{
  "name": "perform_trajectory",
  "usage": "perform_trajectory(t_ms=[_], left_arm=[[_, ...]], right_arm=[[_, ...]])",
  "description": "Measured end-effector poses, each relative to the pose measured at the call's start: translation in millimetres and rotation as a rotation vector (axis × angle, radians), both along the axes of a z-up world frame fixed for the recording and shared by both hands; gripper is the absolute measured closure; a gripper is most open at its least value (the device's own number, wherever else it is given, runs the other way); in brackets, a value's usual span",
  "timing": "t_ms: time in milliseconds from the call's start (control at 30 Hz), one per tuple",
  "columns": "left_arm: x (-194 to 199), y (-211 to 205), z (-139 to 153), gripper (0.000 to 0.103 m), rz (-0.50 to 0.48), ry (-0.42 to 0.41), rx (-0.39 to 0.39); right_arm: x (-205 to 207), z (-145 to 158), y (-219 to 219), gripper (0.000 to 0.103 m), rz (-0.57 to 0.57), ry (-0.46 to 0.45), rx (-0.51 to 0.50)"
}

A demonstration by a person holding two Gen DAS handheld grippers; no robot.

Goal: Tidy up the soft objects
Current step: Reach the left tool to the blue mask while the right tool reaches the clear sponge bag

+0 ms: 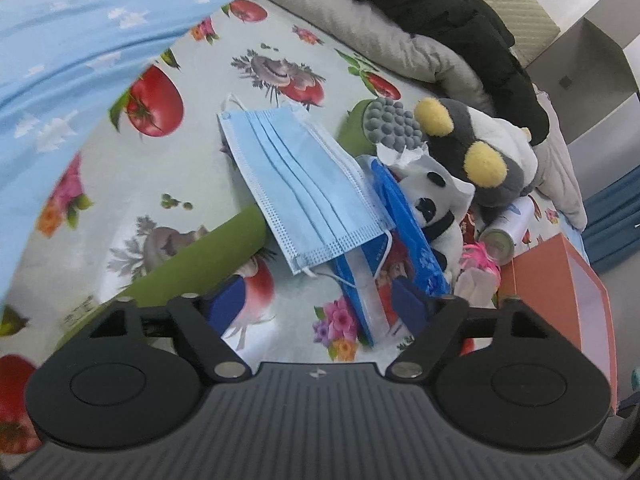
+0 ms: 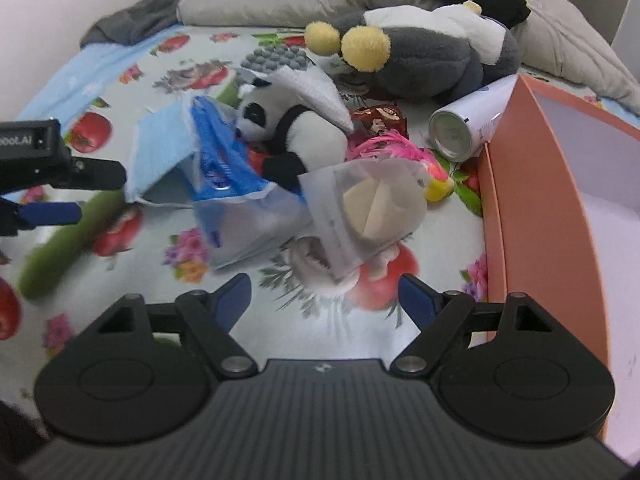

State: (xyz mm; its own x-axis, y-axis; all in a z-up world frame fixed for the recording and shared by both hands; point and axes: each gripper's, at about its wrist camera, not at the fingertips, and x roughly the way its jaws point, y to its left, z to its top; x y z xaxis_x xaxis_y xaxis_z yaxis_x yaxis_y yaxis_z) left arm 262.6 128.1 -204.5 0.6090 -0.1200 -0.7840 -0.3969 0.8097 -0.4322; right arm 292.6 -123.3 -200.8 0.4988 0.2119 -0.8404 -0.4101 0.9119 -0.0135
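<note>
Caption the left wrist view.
Open left hand-held gripper hovers before a blue face mask draped over a blue packet.

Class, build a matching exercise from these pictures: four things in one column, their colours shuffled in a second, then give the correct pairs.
Things:
1. face mask
2. box
3. toy panda
4. foam roller

Colours:
A. orange
B. green
C. light blue
D. black and white

Pairs: 1-C, 2-A, 3-D, 4-B

Bare sheet (image 2: 320, 320) before crowded toy pile (image 2: 296, 136)
</note>
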Motion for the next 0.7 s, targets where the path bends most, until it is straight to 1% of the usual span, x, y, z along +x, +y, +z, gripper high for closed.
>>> perform_trajectory(t_ms=[33, 67, 100, 133, 200, 267, 333, 367, 400, 433, 467, 500, 533, 600, 633, 700], left_arm=[[6, 1, -5, 0.028, 0.0, 0.003, -0.01], [9, 1, -8, 0.032, -0.002, 0.005, -0.018], [13, 2, -11, 0.035, -0.001, 0.003, -0.027], [16, 2, -14, 0.036, 0.003, -0.001, -0.036], [22, 4, -20, 0.039, 0.012, 0.0, -0.053], [28, 4, -24, 0.041, 0.02, 0.003, -0.055], [33, 3, -28, 0.047, 0.028, 0.01, -0.047], [34, 4, -30, 0.052, 0.033, 0.017, -0.042], [36, 4, -32, 0.057, 0.039, 0.022, -0.043], [38, 5, -35, 0.06, 0.044, 0.027, -0.049], [38, 6, -37, 0.067, 0.05, 0.032, -0.052], [39, 7, -39, 0.074, 0.057, 0.038, -0.057], [40, 7, -41, 0.078, 0.059, 0.042, -0.059], [41, 6, -40, 0.09, 0.072, 0.043, -0.045], [40, 5, -38, 0.093, 0.075, 0.038, -0.028], [39, 3, -33, 0.097, 0.071, 0.031, -0.005]], right_arm=[[5, -4, 3, 0.022, 0.011, 0.008, -0.016], [9, -8, 5, 0.026, 0.015, 0.011, -0.028], [13, -11, 8, 0.033, 0.023, 0.01, -0.043], [15, -15, 9, 0.036, 0.026, 0.007, -0.058], [19, -22, 13, 0.038, 0.031, -0.002, -0.088], [22, -27, 16, 0.043, 0.046, -0.009, -0.106], [24, -32, 20, 0.05, 0.06, -0.019, -0.129], [25, -34, 21, 0.053, 0.066, -0.028, -0.143], [25, -36, 23, 0.058, 0.071, -0.036, -0.153], [25, -37, 24, 0.064, 0.079, -0.047, -0.166], [26, -38, 24, 0.067, 0.084, -0.056, -0.173], [26, -39, 24, 0.077, 0.087, -0.064, -0.181], [26, -39, 24, 0.086, 0.087, -0.068, -0.188], [26, -38, 22, 0.091, 0.076, -0.075, -0.19], [24, -36, 20, 0.096, 0.071, -0.08, -0.193], [20, -32, 19, 0.098, 0.071, -0.091, -0.186]])
